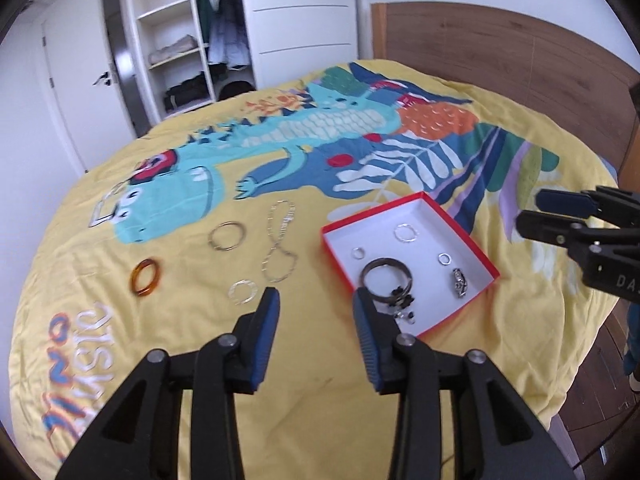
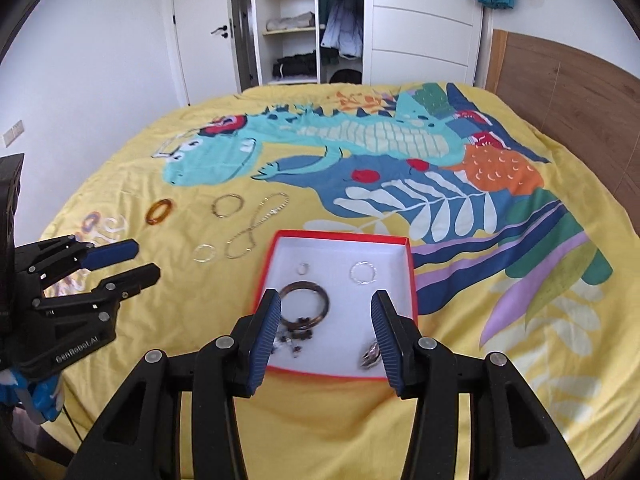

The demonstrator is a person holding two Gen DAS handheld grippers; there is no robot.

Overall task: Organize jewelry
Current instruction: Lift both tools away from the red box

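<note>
A red box with a white inside (image 1: 372, 211) (image 2: 344, 234) lies on the yellow dinosaur bedspread. It holds a dark bangle (image 1: 385, 271) (image 2: 305, 304), a silver hoop (image 1: 406, 233) (image 2: 363, 273), small rings and a metal charm (image 1: 459, 287). To the box's left on the cover lie an amber bangle (image 1: 146, 276) (image 2: 160, 211), a thin gold bangle (image 1: 227, 235) (image 2: 227, 205), a chain necklace (image 1: 280, 244) (image 2: 256, 226) and a silver hoop (image 1: 243, 291) (image 2: 204, 254). My left gripper (image 1: 316, 296) (image 2: 144, 260) hangs open above the cover beside the box. My right gripper (image 2: 326, 296) (image 1: 532, 216) hangs open over the box, holding nothing.
An open wardrobe with shelves and hanging clothes (image 2: 316, 24) stands beyond the bed, next to a white door (image 2: 200, 40). A wooden headboard (image 1: 500, 60) runs along the right. The bed's near edge drops to a wood floor (image 1: 600, 400) at the lower right.
</note>
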